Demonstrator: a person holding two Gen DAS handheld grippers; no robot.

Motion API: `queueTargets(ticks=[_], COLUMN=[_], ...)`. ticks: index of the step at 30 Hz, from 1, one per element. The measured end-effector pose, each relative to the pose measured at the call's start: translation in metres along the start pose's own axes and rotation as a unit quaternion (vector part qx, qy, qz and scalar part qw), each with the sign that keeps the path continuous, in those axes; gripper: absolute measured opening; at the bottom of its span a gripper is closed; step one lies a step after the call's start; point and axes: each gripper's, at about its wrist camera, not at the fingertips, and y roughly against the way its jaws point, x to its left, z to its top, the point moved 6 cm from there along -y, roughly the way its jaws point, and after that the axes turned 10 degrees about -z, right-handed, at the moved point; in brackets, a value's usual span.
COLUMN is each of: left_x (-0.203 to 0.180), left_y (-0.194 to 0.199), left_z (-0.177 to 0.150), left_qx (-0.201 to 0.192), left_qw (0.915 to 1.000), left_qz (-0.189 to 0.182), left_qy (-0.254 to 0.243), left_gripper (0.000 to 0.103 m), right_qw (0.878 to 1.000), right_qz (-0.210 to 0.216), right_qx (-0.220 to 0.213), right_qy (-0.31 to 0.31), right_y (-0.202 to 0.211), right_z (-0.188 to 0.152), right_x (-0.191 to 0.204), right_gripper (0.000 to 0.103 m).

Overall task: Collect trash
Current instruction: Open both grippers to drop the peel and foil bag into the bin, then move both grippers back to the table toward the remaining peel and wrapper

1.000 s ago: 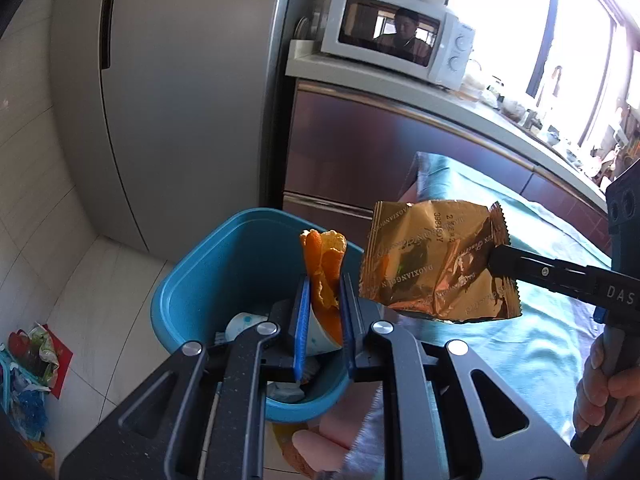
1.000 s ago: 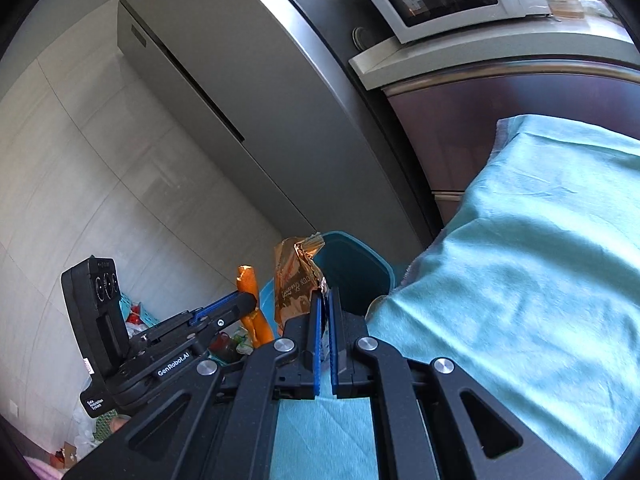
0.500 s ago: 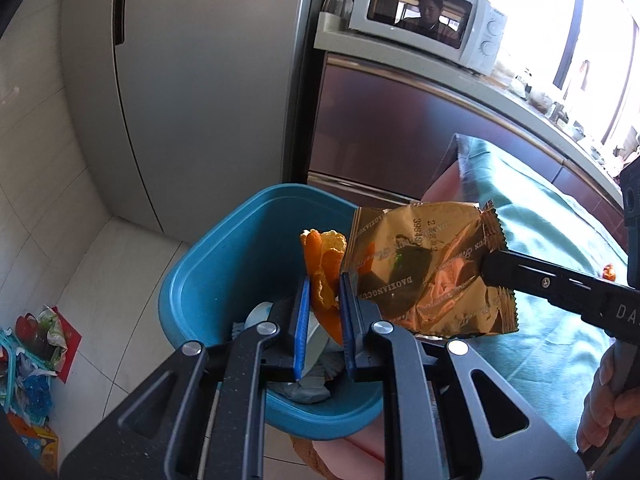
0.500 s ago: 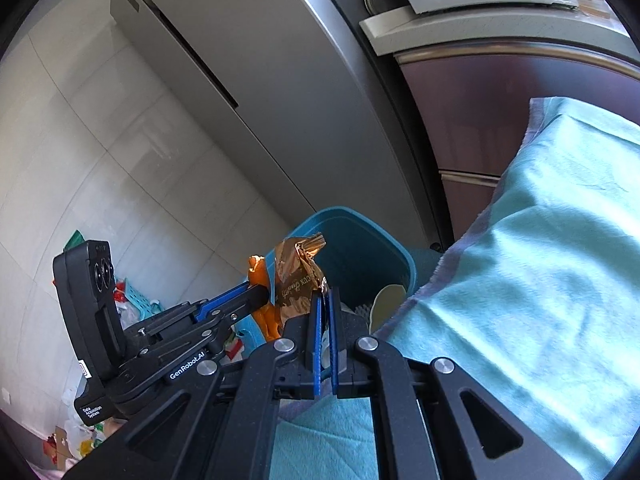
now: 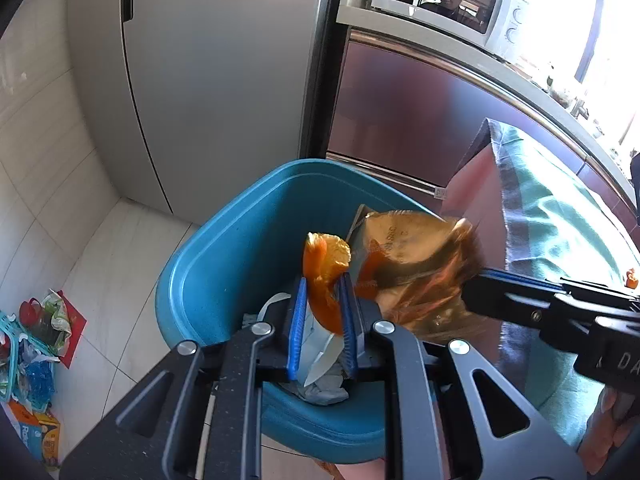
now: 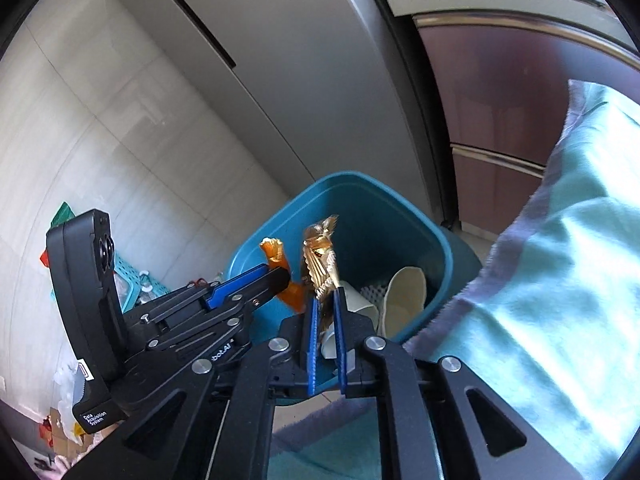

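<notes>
A: What has the left gripper (image 5: 323,300) got?

B: A curled piece of orange peel (image 5: 324,268), pinched between its blue pads (image 5: 298,332). The jaws stand only a little apart, closed on the peel, which sticks up past the fingertips.

A: And where is the peel against the bin?

B: Just beyond the fingertips is the open mouth of the round blue plastic bin (image 5: 224,256); the peel hangs over it. Below the jaws, inside the bin, lie crumpled white paper scraps (image 5: 320,380).

A: The right gripper (image 6: 325,300)?

B: It carries a crinkled golden foil snack wrapper (image 6: 320,260), whose lower edge sits between its blue pads. Its jaws have just been opening a little, with the wrapper between them. In its own view there is a narrow gap, and I cannot tell whether the pads press on the foil.

A: Where is the wrapper?

B: Over the bin too, ahead of the right fingertips. In the left wrist view it is blurred and just to the right of the peel, nearly touching it.

A: How do the two grippers stand to each other?

B: Close, side by side, both pointing down at the bin. To the right of the right gripper lies a pale teal cloth (image 6: 560,280) with a greyish hem
</notes>
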Motion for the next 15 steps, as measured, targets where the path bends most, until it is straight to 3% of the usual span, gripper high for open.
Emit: queueTargets(ticks=[10, 15], left_x=[0.002, -0.026], left_y=[0.006, 0.029], left_z=[-0.001, 0.001], left_qx=[-0.009, -0.038], left_qw=[0.9999, 0.9986], left_qz=[-0.002, -0.031], left_qy=[0.007, -0.018], left_gripper=[0.032, 0.044], right_qw=[1.0, 0.999], right_qz=[-0.003, -0.006], right_qx=[-0.017, -0.054], right_qy=[-0.001, 0.006], right_y=[0.013, 0.049], right_z=[-0.008, -0.019], right_x=[-0.004, -0.016], right_gripper=[0.018, 0.022])
